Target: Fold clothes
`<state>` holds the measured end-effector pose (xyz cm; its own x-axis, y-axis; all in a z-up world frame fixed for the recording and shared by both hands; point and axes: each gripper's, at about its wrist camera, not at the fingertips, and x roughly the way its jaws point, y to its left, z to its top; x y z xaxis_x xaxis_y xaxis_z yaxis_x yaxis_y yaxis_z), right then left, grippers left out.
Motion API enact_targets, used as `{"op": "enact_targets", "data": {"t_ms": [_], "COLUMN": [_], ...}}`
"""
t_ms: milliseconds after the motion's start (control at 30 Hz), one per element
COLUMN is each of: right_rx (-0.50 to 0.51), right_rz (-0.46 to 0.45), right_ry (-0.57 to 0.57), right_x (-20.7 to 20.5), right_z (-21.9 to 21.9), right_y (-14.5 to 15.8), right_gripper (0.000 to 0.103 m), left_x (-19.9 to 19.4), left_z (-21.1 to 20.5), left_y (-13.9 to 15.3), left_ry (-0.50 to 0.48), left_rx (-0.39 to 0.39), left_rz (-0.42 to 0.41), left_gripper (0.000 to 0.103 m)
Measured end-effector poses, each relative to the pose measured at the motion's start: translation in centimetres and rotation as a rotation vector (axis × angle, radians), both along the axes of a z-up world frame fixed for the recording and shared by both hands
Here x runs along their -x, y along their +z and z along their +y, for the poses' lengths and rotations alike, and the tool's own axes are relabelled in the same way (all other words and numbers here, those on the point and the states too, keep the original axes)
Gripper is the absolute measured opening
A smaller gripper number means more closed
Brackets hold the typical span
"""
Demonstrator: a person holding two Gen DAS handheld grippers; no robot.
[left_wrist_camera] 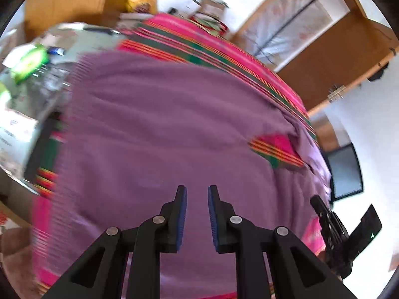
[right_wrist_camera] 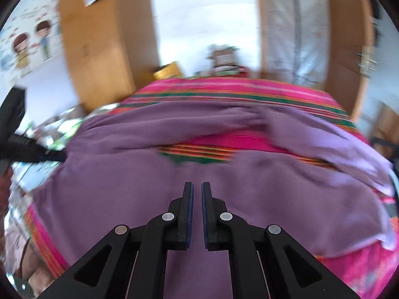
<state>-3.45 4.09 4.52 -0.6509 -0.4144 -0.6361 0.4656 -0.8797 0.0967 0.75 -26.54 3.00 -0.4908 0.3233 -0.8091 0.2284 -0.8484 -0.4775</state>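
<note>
A purple garment [left_wrist_camera: 162,124] lies spread over a table covered by a pink, green and orange striped cloth [left_wrist_camera: 224,49]. My left gripper [left_wrist_camera: 197,189] hovers above the garment's near part, open, with nothing between its blue pads. In the right wrist view the same garment [right_wrist_camera: 249,186] fills the middle. One sleeve [right_wrist_camera: 199,124] is laid across it, and a patch of striped cloth [right_wrist_camera: 199,152] shows through. My right gripper [right_wrist_camera: 197,185] is over the garment, shut down to a thin slit and holding nothing. Both views are blurred.
Plastic bags and a green item [left_wrist_camera: 30,62] crowd the table's left side. Boxes and a yellow packet [left_wrist_camera: 142,0] stand at its far end. A wooden wardrobe [right_wrist_camera: 94,49] and a door frame [left_wrist_camera: 336,57] stand behind. A dark screen [left_wrist_camera: 346,172] sits on the right.
</note>
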Motion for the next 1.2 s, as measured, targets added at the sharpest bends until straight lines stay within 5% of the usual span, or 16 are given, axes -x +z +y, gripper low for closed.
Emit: {"op": "enact_targets", "data": {"t_ms": [100,233,500,900,1200], "right_rx": [0.004,-0.026,-0.028,-0.035,0.052], "right_rz": [0.007,0.021,-0.010,-0.057,-0.137], "right_ry": [-0.100,-0.226,-0.413,-0.421,-0.315], "right_x": [0.4,0.5,1.9,4.2,7.3], "right_z": [4.4,9.9,18.9,22.6,23.8], "right_y": [0.0,-0.3,-1.4,-3.0,-3.6], "right_gripper": [0.011,0.033,0.033,0.033,0.033], "left_x": [0.6,0.8,1.6,3.7,4.5], "left_z": [4.0,8.5,13.5,17.4,17.8], "left_y": [-0.9,-1.6,-2.8,-2.5,-3.3], "left_ry": [-0.077,-0.169,-0.240,-0.277,-0.264], "left_rx": [-0.009,0.026,-0.005,0.007,0.014], "left_rz": [-0.013,-0.024,-0.050,-0.075,-0.113], "left_gripper": [0.018,0.018,0.020,0.025,0.028]}}
